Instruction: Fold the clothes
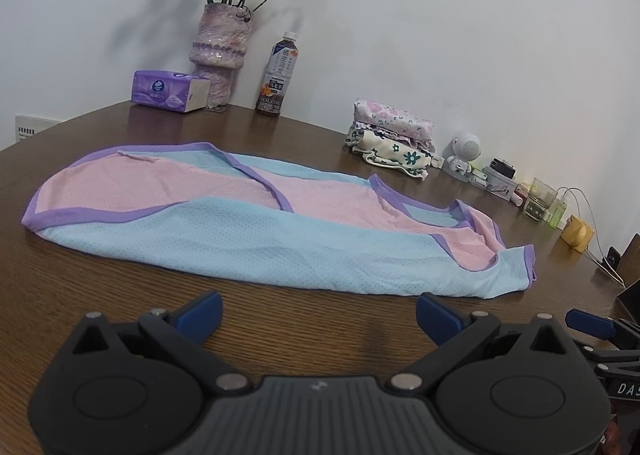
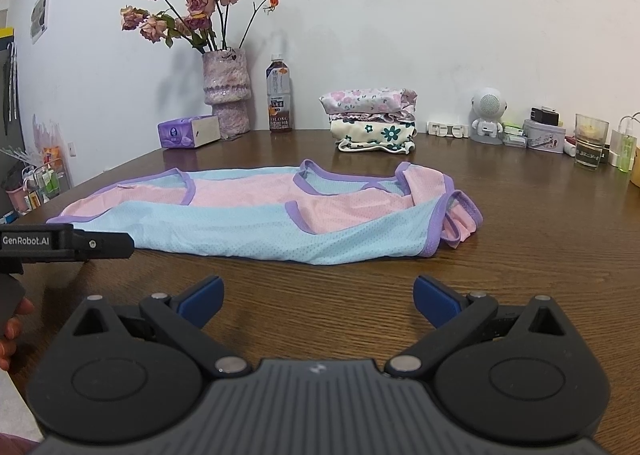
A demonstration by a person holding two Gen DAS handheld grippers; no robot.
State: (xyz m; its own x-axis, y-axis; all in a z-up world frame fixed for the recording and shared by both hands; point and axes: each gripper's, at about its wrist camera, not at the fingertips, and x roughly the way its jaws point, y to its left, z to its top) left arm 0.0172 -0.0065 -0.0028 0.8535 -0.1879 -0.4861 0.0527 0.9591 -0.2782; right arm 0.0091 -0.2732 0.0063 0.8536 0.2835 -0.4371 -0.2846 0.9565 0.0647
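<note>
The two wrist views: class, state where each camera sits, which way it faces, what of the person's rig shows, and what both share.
Left wrist: sits on the left gripper, low over the table, facing the garment and wall; its open blue fingers show, the right gripper's at right.
Right wrist: sits on the right gripper, facing likewise; open fingers, the left gripper and a hand show.
Shared: garment, vase, bottle, folded stack.
</note>
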